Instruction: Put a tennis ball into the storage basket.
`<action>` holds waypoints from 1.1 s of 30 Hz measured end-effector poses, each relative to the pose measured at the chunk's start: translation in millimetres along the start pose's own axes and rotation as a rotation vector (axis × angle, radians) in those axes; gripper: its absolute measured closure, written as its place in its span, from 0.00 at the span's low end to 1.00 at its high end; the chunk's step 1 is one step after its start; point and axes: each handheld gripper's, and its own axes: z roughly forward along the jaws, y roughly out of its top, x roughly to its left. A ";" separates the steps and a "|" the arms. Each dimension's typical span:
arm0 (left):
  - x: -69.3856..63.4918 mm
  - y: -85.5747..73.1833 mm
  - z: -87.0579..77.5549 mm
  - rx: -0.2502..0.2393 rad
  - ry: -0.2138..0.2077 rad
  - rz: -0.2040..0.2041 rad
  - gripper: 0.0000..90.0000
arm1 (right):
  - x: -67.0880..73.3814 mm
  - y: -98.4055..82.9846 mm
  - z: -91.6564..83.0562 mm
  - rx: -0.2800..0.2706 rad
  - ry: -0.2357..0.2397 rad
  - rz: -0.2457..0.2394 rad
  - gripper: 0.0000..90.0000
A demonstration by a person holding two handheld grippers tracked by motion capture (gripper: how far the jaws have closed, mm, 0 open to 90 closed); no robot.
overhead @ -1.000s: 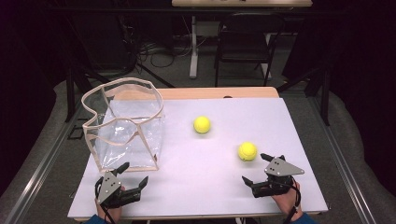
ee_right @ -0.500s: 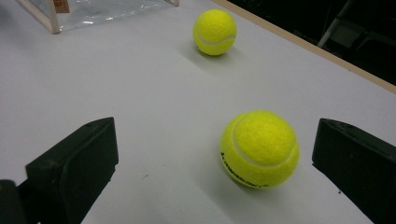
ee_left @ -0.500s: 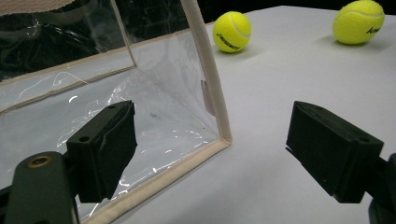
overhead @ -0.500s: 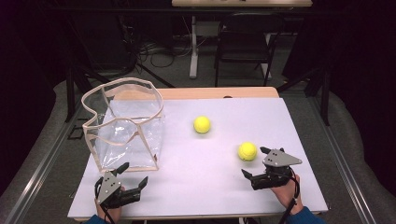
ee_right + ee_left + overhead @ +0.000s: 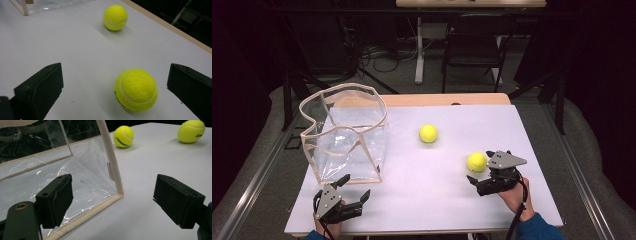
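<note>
The right hand-held gripper point(image 5: 478, 172) is closing in on the nearer tennis ball point(image 5: 476, 161), jaws spread wide either side, ungrasped; the left hand-held gripper point(image 5: 354, 192) is idling unclenched by the clear bag point(image 5: 344, 137)

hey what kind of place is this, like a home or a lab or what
Probably a lab or studio for recording: a white-topped table on a metal frame, cables across the grey floor, black surroundings, a folding chair behind.
</note>
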 end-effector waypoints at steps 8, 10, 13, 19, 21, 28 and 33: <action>-0.4 0.0 0.1 0.002 -0.003 0.003 0.18 | -12.6 6.2 4.4 0.043 0.005 0.025 0.00; -0.3 -0.2 0.3 -0.001 0.000 0.001 0.18 | -15.7 6.3 5.6 0.055 0.009 0.035 0.00; 0.0 -0.1 0.3 0.004 -0.003 0.004 0.18 | -20.4 6.6 7.5 0.076 0.014 0.044 0.00; -0.1 -0.1 0.0 0.004 -0.001 0.005 0.18 | -26.1 7.3 14.9 0.124 0.019 0.058 0.00; -0.4 -0.1 0.1 0.003 -0.002 0.004 0.18 | -27.8 7.1 17.3 0.140 0.024 0.066 0.00; -0.4 -0.1 -0.1 0.003 0.000 0.006 0.18 | -33.6 6.4 25.3 0.180 0.028 0.083 0.00; -0.6 -0.1 0.2 0.003 0.000 0.008 0.18 | -38.5 5.0 30.7 0.210 0.027 0.105 0.00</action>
